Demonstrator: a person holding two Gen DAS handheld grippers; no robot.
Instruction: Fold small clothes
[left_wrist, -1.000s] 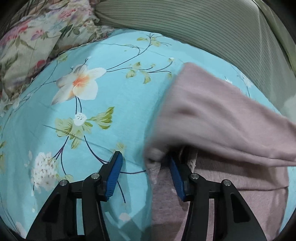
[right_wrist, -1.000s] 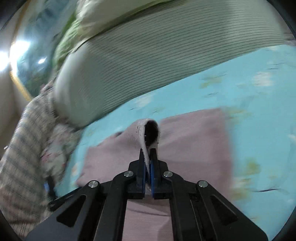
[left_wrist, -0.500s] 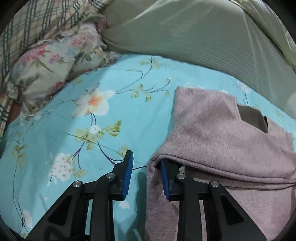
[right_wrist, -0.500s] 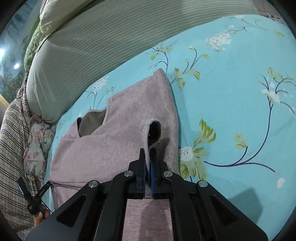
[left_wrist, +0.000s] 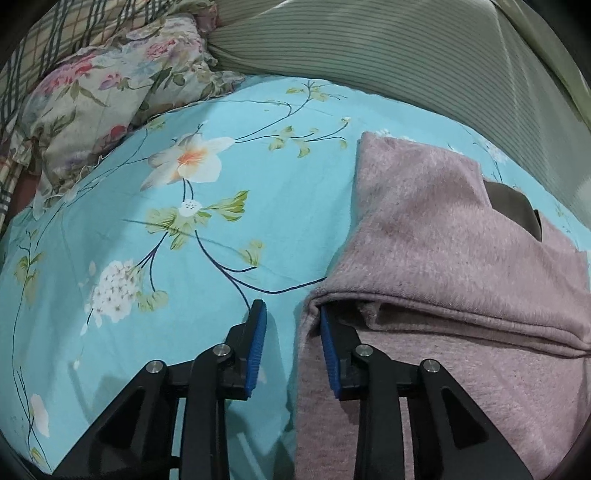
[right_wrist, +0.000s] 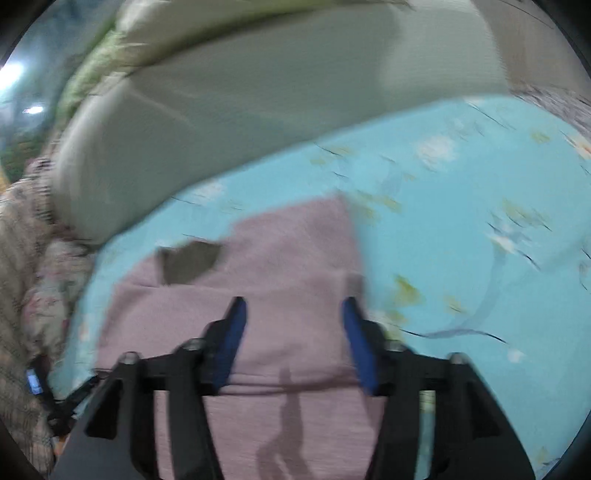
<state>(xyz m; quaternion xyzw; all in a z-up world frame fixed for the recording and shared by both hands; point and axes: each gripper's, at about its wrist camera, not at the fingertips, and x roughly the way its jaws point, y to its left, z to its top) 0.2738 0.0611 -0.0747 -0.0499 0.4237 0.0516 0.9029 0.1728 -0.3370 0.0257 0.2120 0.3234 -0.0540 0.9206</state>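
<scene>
A small mauve fleece garment (left_wrist: 443, 229) lies folded on the turquoise floral bedsheet (left_wrist: 155, 192), its grey-brown lining (left_wrist: 513, 206) showing at the far edge. My left gripper (left_wrist: 291, 308) is at the garment's left edge with its jaws opening. Its right finger (left_wrist: 328, 350) is tucked under the folded-over layer, its left finger (left_wrist: 256, 347) is over bare sheet, and the pads press on nothing. The right wrist view is blurred. There my right gripper (right_wrist: 293, 301) hovers over the flat garment (right_wrist: 291, 251), its jaws opening wide with nothing held.
A long grey-green ribbed bolster (left_wrist: 406, 55) runs along the far side of the bed. A floral pillow (left_wrist: 103, 85) and plaid fabric (left_wrist: 33, 48) lie at the far left. The sheet (right_wrist: 480, 258) stretches to the right of the garment.
My right gripper has let go of the garment edge it was pinching and opened wide. The lifted layer now lies flat. My left gripper narrowed, then widened a little at the left edge.
</scene>
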